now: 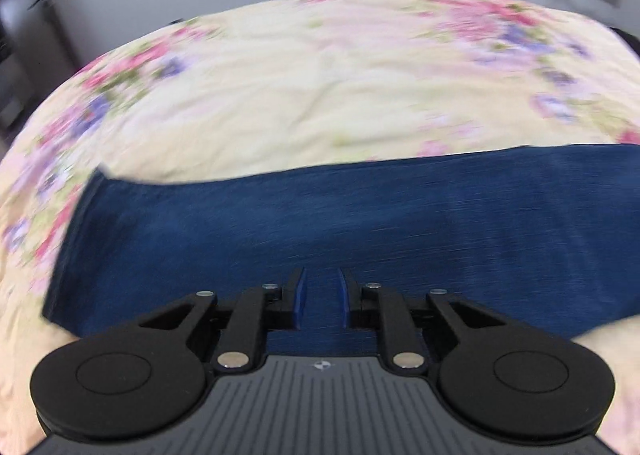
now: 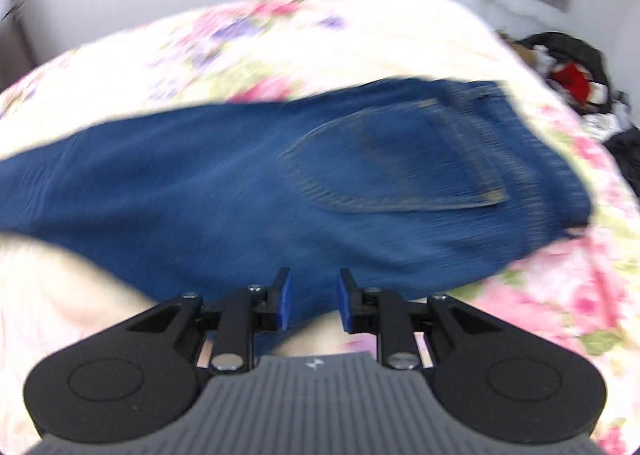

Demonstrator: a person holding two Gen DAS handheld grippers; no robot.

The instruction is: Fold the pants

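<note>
One pair of blue jeans (image 2: 240, 175), one floral bedspread (image 1: 320, 95), two grippers.

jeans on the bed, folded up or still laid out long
Laid out long: the jeans stretch across the floral bedspread from waistband and back pocket to leg end, with no crosswise fold visible.

Bright even daylight, heavy motion blur (both views), fisheye-curved edges

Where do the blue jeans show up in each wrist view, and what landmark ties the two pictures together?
Left wrist: the jeans run as a dark blue band across the lower middle, just beyond the left gripper; no pocket visible.
Right wrist: the jeans cross the middle from the left edge, with the back pocket right of centre.
Shared landmark: the floral bedspread beneath the jeans.
</note>
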